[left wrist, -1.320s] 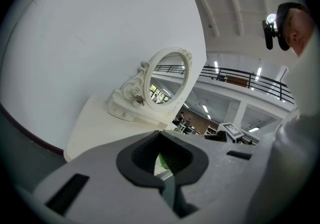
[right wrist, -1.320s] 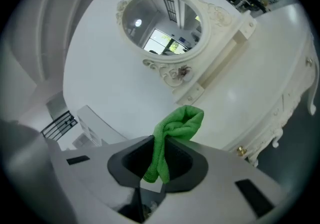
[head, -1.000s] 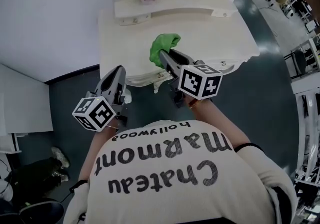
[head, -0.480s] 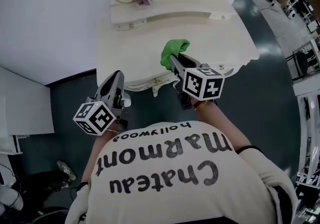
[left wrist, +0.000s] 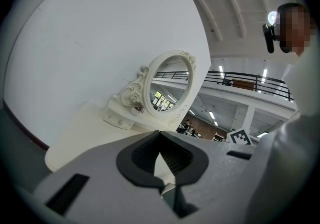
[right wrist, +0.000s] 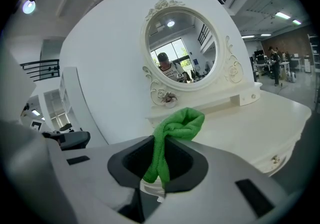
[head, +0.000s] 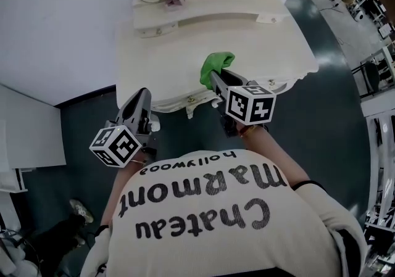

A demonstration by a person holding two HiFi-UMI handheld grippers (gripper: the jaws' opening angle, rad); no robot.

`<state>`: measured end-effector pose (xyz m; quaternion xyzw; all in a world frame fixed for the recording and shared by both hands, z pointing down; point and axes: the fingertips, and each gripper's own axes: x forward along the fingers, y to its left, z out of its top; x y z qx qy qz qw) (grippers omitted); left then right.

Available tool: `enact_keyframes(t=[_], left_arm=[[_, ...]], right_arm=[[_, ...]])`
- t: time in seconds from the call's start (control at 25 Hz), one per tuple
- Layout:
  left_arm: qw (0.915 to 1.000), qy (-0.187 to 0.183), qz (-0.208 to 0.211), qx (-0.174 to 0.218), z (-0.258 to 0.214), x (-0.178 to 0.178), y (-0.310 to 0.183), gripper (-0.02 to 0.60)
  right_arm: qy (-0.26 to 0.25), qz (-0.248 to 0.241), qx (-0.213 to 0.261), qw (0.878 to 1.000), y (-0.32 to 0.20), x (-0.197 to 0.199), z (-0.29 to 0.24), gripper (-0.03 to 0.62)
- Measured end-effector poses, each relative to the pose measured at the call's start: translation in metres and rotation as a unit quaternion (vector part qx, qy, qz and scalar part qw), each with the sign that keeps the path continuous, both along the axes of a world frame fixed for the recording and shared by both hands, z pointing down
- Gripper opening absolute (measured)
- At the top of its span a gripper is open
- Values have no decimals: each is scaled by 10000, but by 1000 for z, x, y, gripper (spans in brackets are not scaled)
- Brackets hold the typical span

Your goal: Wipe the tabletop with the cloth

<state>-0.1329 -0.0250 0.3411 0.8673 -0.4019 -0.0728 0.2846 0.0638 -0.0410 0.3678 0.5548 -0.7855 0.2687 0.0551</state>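
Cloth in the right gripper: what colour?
Bright green cloth, pinched in the right gripper; clearest in the right gripper view.

The right gripper hides part of the cloth.

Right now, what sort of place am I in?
Likely a staged bedroom corner inside a big open hall. An ornate white dressing table and oval mirror stand against a white partition, and a mezzanine railing shows beyond.
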Motion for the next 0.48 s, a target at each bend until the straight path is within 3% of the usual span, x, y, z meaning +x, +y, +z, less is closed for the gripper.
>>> enact_keyframes(t=[0.48], left_arm=[[10000,-24,-4,-85,7,3,-2,9]], right_arm=[[37,-21,-158,9999,3,2,12,71]])
